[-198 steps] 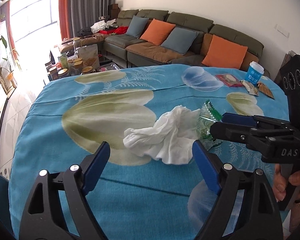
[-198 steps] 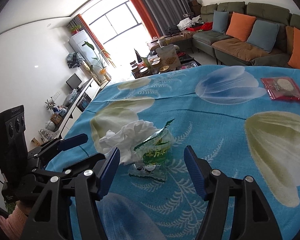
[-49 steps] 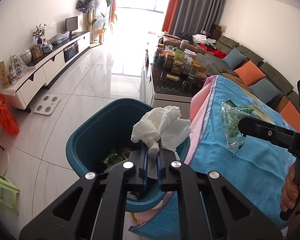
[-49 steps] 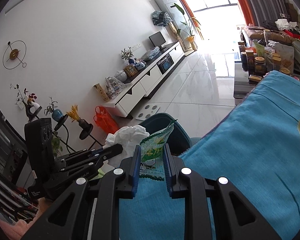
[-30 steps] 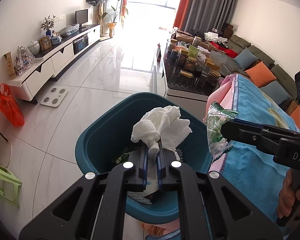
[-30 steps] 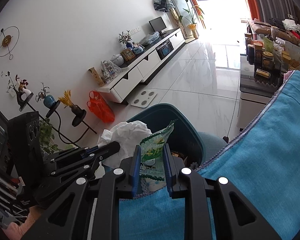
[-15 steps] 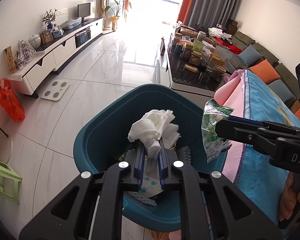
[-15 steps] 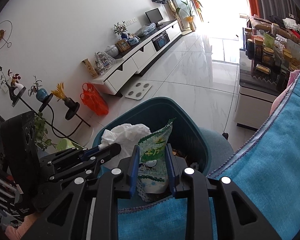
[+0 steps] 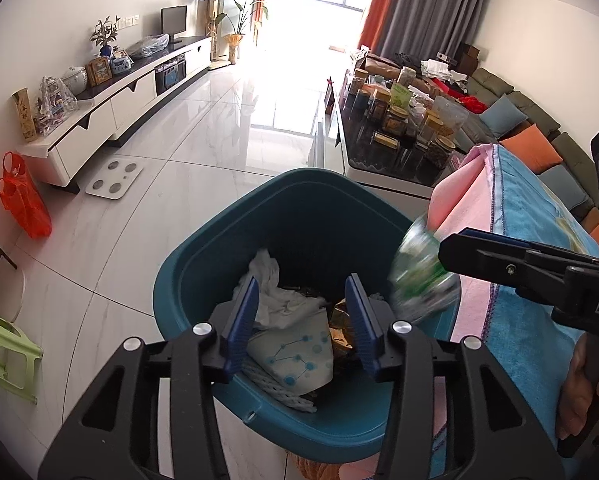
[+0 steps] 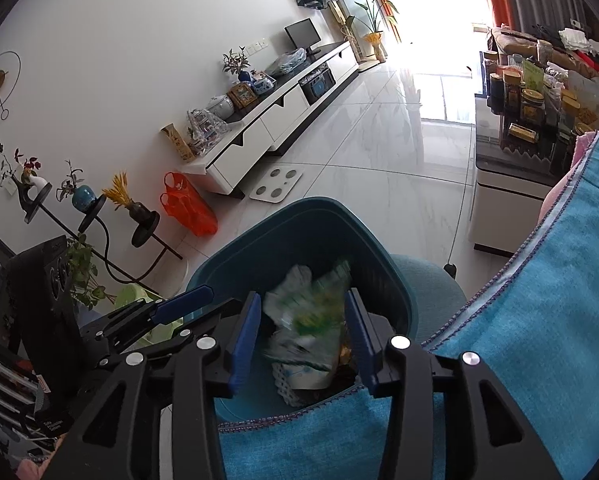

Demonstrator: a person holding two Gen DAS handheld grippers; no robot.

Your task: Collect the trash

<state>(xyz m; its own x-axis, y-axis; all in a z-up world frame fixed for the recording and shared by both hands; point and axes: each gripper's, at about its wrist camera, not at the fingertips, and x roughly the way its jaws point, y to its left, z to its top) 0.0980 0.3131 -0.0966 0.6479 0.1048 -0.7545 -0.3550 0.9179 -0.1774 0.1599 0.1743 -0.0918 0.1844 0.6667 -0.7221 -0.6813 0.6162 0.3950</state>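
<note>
A teal trash bin (image 9: pixel 235 236) stands on the floor beside the table. My left gripper (image 9: pixel 301 320) is open above the bin. The white crumpled tissue (image 9: pixel 273 294) lies inside the bin on other trash. My right gripper (image 10: pixel 301 334) is open over the bin (image 10: pixel 259 248). The green snack wrapper (image 10: pixel 311 304) is blurred between its jaws, falling free into the bin. It also shows blurred in the left wrist view (image 9: pixel 419 272) by the right gripper's fingertips (image 9: pixel 459 252).
The blue tablecloth (image 10: pixel 539 320) with pink lining (image 9: pixel 455 196) hangs beside the bin. A coffee table with jars (image 9: pixel 399 128) stands beyond. A TV cabinet (image 9: pixel 111 120), an orange bag (image 9: pixel 21 200), a floor scale (image 9: pixel 113 178) and a green stool (image 9: pixel 3 344) lie left.
Both grippers have opened. The tissue has dropped from the left gripper into the bin. The wrapper has left the right gripper's grip and is falling.
</note>
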